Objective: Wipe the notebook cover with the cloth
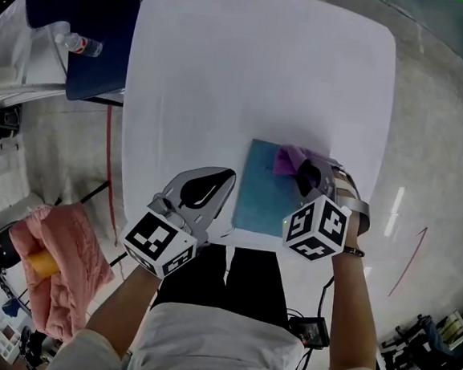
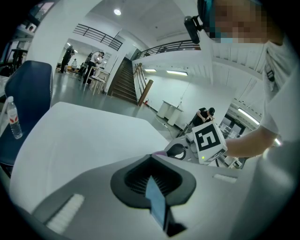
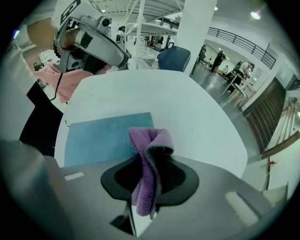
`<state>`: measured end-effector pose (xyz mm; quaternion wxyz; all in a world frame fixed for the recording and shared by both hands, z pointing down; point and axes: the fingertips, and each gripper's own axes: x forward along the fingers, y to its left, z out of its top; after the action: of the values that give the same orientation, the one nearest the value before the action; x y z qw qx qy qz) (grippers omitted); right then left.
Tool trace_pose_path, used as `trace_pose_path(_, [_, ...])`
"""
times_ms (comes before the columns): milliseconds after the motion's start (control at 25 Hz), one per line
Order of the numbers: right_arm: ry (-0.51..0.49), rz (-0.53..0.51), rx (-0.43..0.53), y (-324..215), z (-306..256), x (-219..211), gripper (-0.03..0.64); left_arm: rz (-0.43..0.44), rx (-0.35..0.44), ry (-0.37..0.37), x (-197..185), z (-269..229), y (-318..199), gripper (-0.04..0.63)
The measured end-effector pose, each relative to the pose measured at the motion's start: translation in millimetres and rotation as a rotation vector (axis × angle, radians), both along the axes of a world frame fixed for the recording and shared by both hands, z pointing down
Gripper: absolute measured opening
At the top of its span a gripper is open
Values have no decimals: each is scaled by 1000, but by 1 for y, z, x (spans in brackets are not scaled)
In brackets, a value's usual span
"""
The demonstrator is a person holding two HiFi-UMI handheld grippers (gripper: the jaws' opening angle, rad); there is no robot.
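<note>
Right tool (image 3: 148, 164) clamps the purple fleecy cloth (image 3: 151, 140) over the flat teal notebook (image 3: 96, 138), left tool (image 2: 153, 180) seemingly pinches its edge; wiping's underway, so next I sweep across.

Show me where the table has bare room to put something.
Free: the far half of the table, beyond the notebook and the left hand-held gripper. Crowded: the near edge, where the right hand-held gripper holds the cloth over the notebook.
</note>
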<state>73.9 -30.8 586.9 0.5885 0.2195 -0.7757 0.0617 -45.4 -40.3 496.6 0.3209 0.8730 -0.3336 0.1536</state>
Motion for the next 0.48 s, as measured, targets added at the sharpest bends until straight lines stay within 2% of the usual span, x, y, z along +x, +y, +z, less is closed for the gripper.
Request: trace_pose_path(480, [17,15,-59,9,3,-4,104,7,-3,9,2,1,4,0])
